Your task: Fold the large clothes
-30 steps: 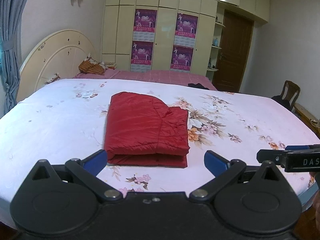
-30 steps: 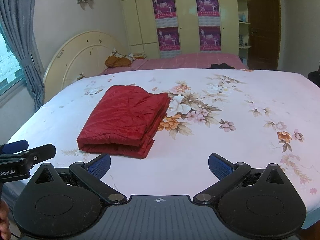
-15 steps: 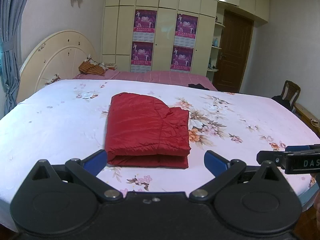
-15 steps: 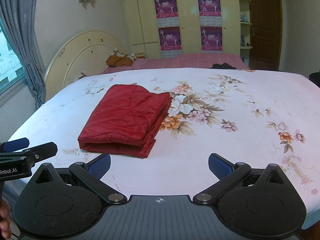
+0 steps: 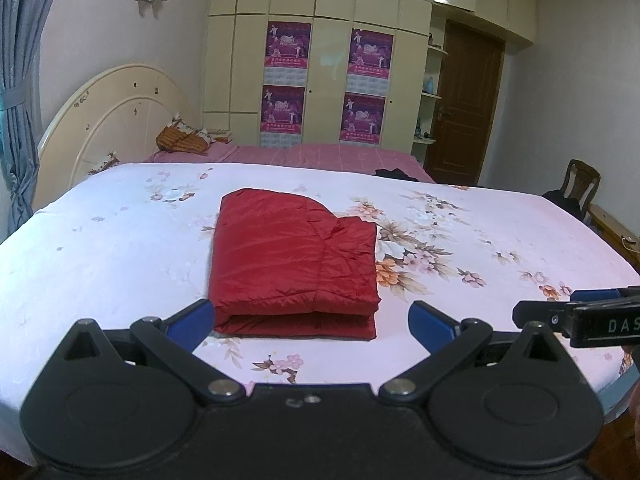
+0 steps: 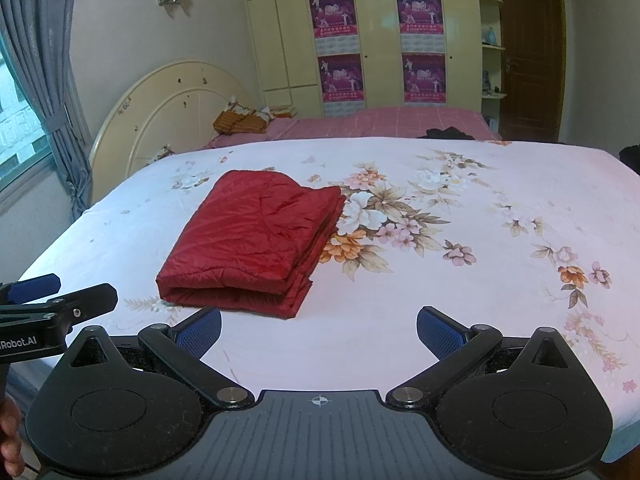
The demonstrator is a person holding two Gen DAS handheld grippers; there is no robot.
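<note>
A red quilted garment (image 5: 294, 264) lies folded into a compact rectangle on the floral bed sheet (image 5: 100, 256). It also shows in the right wrist view (image 6: 256, 240), left of centre. My left gripper (image 5: 312, 322) is open and empty, held just in front of the garment's near edge. My right gripper (image 6: 319, 326) is open and empty, held back from the bed's near edge, to the right of the garment. Each gripper shows at the side of the other's view.
A cream headboard (image 5: 116, 120) stands at the bed's left. A second bed with a pink cover (image 5: 320, 156) lies behind, with a wardrobe (image 5: 320, 60) and a brown door (image 5: 464, 108). A wooden chair (image 5: 580, 184) stands at the right. A curtain (image 6: 44, 80) hangs at the left.
Both grippers have drawn back slightly and risen a little. The folded garment has not moved. Both grippers stay open.
</note>
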